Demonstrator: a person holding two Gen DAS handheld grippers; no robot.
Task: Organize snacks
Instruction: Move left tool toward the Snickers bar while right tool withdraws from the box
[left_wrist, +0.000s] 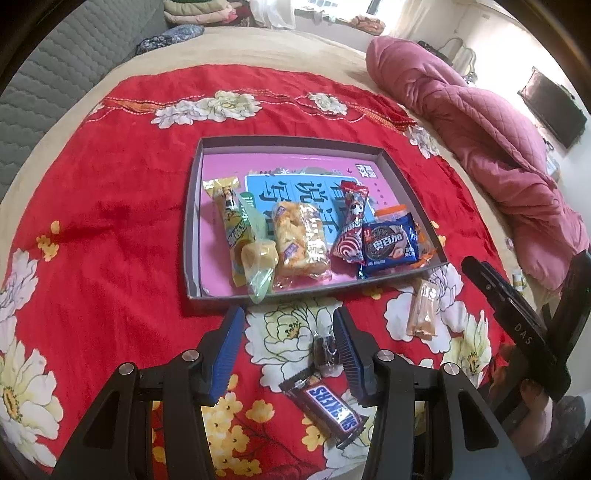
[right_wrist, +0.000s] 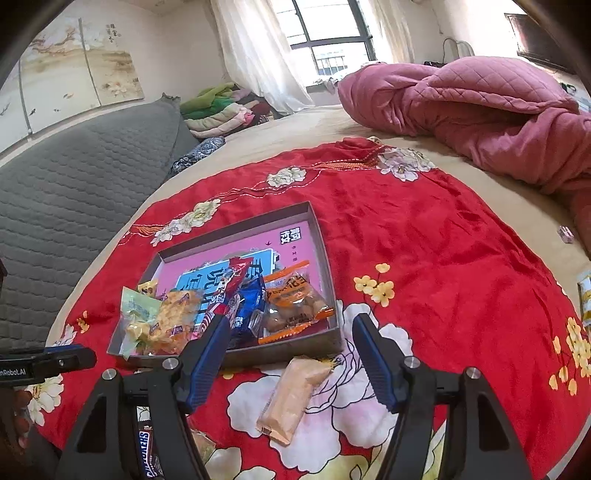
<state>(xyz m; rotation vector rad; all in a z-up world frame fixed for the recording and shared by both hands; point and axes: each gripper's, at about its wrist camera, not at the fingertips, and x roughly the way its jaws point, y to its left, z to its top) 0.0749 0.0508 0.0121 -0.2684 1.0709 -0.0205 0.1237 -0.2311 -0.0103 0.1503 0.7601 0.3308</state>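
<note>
Shallow grey cardboard tray (left_wrist: 391, 149) holding wrapped snacks sits on the red flowered cloth (left_wrist: 110, 221); left tongs (left_wrist: 288, 321) stand apart over a brown Snickers bar (left_wrist: 328, 410) at 6 o'clock; right tongs (right_wrist: 291, 328) — widening, empty — hang above a pale orange wafer packet (right_wrist: 291, 398).

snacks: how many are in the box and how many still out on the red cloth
In the box: 7, among them the blue cookie pack, the orange nut bag and the red swirl pack.
On the red cloth: 3: Snickers bar, dark wrapped candy, peach wafer pack.
Total: 10
</note>
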